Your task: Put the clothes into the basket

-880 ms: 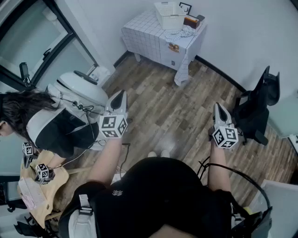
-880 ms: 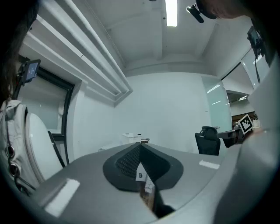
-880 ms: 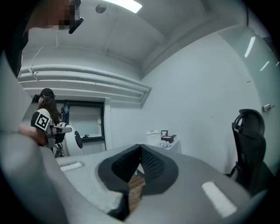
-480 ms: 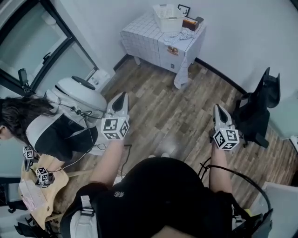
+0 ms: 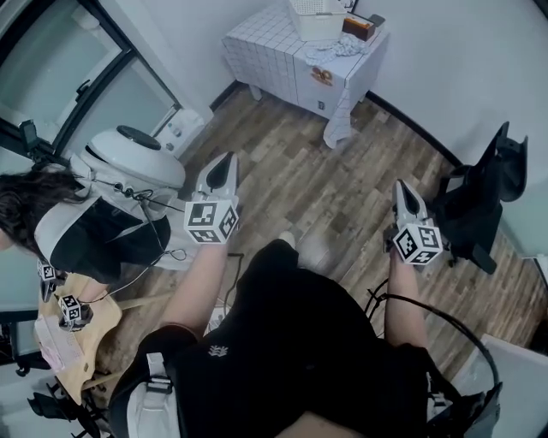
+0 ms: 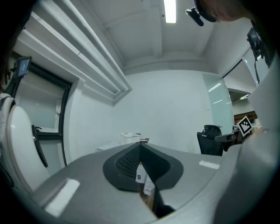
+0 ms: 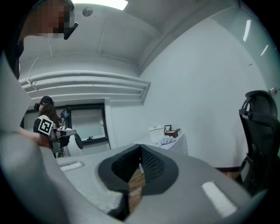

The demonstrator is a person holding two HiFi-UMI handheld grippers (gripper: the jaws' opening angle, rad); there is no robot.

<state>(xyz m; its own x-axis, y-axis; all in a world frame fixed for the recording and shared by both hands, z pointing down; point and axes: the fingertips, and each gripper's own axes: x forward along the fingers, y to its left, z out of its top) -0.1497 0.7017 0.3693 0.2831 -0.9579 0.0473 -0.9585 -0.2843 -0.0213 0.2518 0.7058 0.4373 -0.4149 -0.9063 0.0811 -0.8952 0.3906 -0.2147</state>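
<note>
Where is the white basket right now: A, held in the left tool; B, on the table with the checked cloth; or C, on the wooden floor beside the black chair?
B: the head view shows the basket standing on the checked-cloth table against the wall, next to the crumpled clothes.

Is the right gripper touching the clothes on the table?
Apart. The head view shows the right gripper over the floor, a wide stretch of boards from the clothes on the table.
</note>
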